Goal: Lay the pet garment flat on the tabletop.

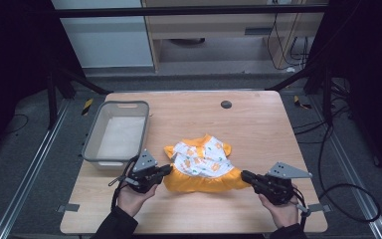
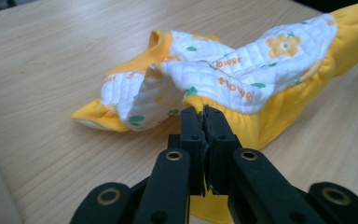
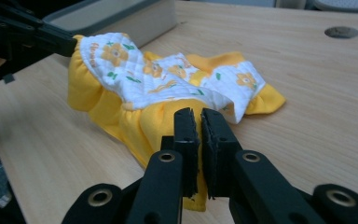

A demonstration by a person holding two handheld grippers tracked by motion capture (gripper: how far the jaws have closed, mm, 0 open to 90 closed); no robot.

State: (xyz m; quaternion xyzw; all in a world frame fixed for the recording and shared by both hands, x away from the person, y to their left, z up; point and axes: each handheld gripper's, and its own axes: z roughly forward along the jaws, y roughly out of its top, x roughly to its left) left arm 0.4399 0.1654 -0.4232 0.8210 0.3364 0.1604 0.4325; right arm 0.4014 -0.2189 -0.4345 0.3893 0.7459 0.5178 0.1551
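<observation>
A small yellow and white garment (image 1: 201,159) with an orange flower print lies on the wooden table, its front hem lifted and stretched between both grippers. My left gripper (image 1: 169,170) is shut on the yellow hem at the garment's left end; in the left gripper view the jaws (image 2: 204,112) pinch the yellow frill below the white quilted cloth (image 2: 242,74). My right gripper (image 1: 243,175) is shut on the hem's right end, and its own view shows the jaws (image 3: 200,114) clamped on yellow cloth (image 3: 135,79). The far sleeves still rest on the table.
A grey plastic bin (image 1: 124,103) stands on the table's left side, behind the left hand, and shows as a grey wall (image 3: 135,18) in the right gripper view. A round cable hole (image 1: 226,104) sits near the far edge. Bare tabletop (image 1: 263,129) surrounds the garment.
</observation>
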